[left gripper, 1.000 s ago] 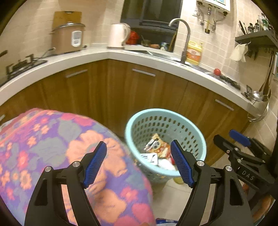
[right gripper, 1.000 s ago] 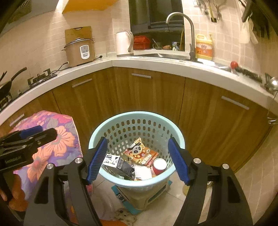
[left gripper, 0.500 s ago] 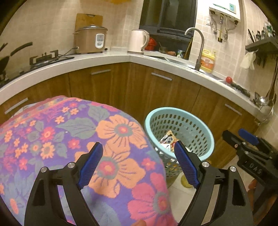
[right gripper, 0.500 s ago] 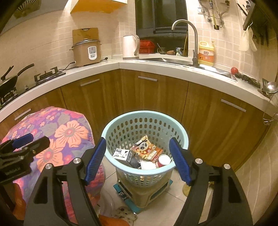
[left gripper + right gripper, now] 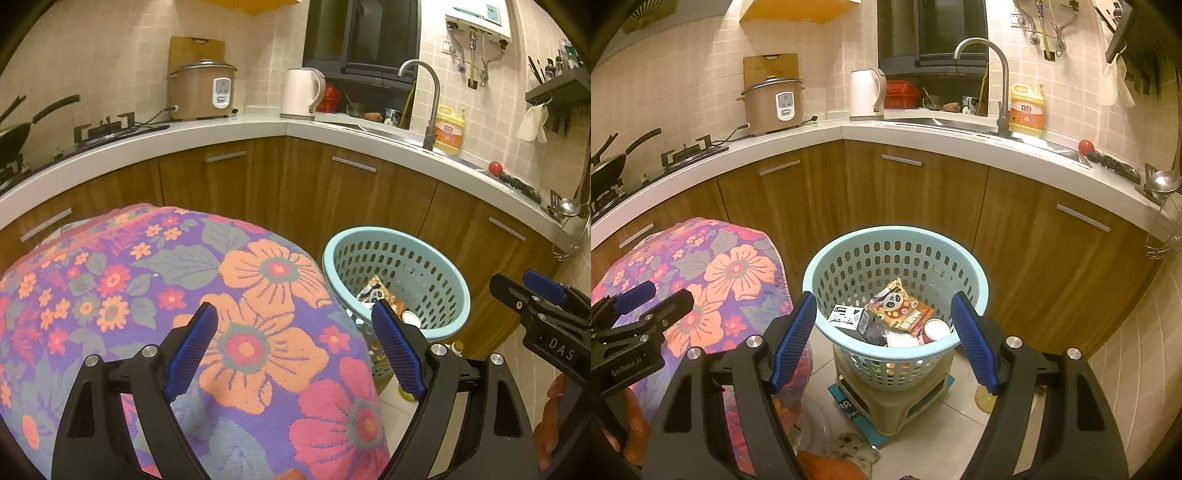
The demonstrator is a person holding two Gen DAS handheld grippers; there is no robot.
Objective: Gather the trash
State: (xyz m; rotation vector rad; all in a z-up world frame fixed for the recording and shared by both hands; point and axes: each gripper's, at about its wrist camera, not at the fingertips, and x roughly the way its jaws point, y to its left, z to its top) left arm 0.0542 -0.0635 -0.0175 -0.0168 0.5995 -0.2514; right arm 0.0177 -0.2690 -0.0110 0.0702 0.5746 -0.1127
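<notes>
Both empty and spread wide, left gripper (image 5: 295, 347) and right gripper (image 5: 882, 338) near full basket (image 5: 975, 273) perched on stool (image 5: 886, 410), a bump could tip it.

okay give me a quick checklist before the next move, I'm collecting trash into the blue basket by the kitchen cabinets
1. Left tool empty: ok, pads apart, only the floral cloth behind them.
2. Right tool empty: ok, pads wide apart, nothing between them.
3. Basket upright and reachable: ok, it sits on a small stool, opening unobstructed.
4. Room left in the basket: ok, the snack packet, small carton and cup cover only the bottom.
5. More trash to pick up: cannot tell, none lies on the floral cloth; the floor is mostly hidden.
6. The two tools clear of each other: ok, apart in both views.
</notes>
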